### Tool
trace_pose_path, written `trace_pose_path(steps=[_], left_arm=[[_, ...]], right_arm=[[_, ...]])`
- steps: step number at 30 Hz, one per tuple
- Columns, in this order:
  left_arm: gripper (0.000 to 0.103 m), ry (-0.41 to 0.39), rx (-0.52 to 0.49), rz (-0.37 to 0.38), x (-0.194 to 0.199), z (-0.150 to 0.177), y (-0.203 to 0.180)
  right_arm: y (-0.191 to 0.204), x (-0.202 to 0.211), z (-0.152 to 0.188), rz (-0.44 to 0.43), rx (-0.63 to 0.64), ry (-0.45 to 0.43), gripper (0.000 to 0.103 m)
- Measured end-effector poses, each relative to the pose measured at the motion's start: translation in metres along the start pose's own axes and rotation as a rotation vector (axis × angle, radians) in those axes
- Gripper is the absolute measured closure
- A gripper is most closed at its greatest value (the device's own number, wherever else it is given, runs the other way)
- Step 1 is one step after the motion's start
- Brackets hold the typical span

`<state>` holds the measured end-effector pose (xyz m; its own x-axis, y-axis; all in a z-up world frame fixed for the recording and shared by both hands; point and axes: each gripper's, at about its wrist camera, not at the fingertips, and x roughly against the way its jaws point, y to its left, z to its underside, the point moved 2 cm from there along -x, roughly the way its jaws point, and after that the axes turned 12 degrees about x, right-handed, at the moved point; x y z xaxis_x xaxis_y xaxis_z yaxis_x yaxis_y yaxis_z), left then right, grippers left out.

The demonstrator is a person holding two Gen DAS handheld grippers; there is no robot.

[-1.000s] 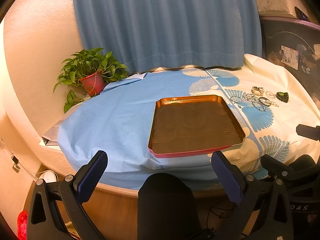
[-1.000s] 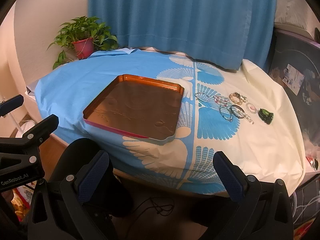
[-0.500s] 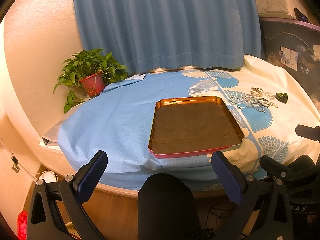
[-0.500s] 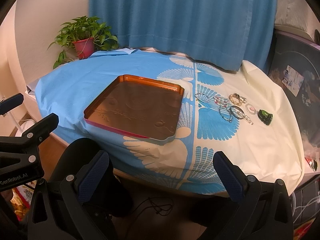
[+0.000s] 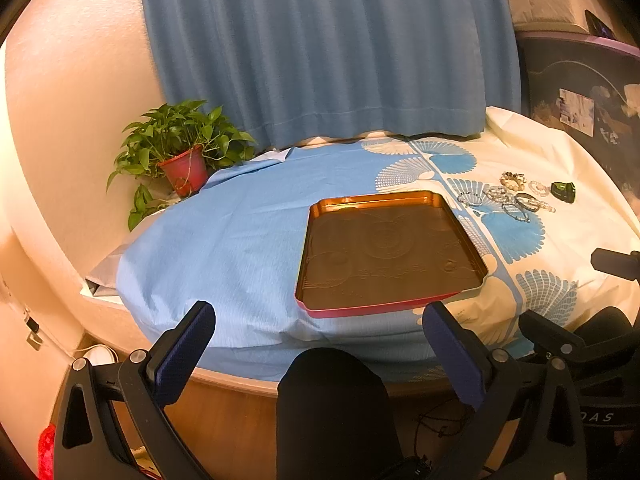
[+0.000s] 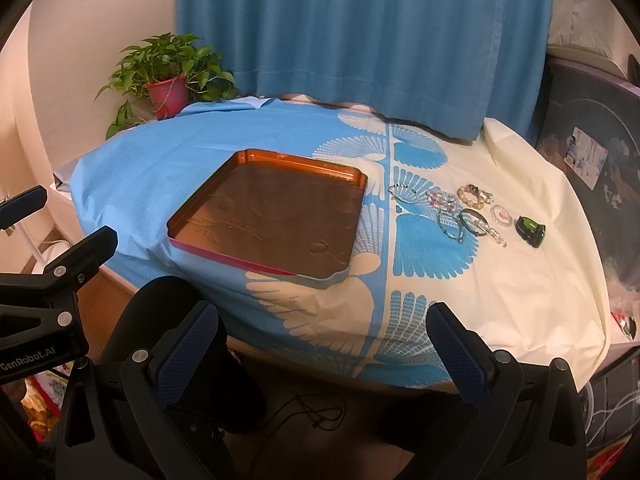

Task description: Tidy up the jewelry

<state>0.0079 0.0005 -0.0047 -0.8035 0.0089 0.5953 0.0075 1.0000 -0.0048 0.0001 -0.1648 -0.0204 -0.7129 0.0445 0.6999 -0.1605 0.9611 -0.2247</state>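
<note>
On the cream right-hand part of the cloth-covered surface (image 6: 520, 280) lies the jewelry (image 6: 452, 210), a loose cluster of beaded bracelets, some touching or overlapping; the same cluster (image 5: 508, 198) appears far right in the left wrist view. Just beside the cluster, on its right, sits 1 small green and black object (image 6: 531, 231). To the cluster's left, near but apart, rests a shallow tray (image 6: 188, 218) with an orange inner wall, red outer rim and nothing in it. Both the left gripper (image 5: 318, 334) and the right gripper (image 6: 322, 334) hang short of the near edge, jaws spread wide, holding nothing. A potted plant (image 6: 166, 74) stands at the far left before a blue curtain (image 6: 360, 40).
</note>
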Motion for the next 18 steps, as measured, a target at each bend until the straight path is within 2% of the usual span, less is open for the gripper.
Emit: trace_pose_path(steps=[9,13,18], left_arm=[[0.0,0.013,-0.01,-0.003,-0.001,-0.003,0.0],[0.0,0.033,-0.032,0.004,-0.012,0.0,-0.012],[0.0,0.056,-0.096,0.022,-0.024,0.001,-0.04]], right_arm=[[0.001,0.0,0.001,-0.006,-0.007,0.003,0.0],[-0.002,0.001,0.008,-0.011,-0.025,0.012,0.0],[-0.04,-0.012,0.026,-0.004,-0.114,0.033,0.0]])
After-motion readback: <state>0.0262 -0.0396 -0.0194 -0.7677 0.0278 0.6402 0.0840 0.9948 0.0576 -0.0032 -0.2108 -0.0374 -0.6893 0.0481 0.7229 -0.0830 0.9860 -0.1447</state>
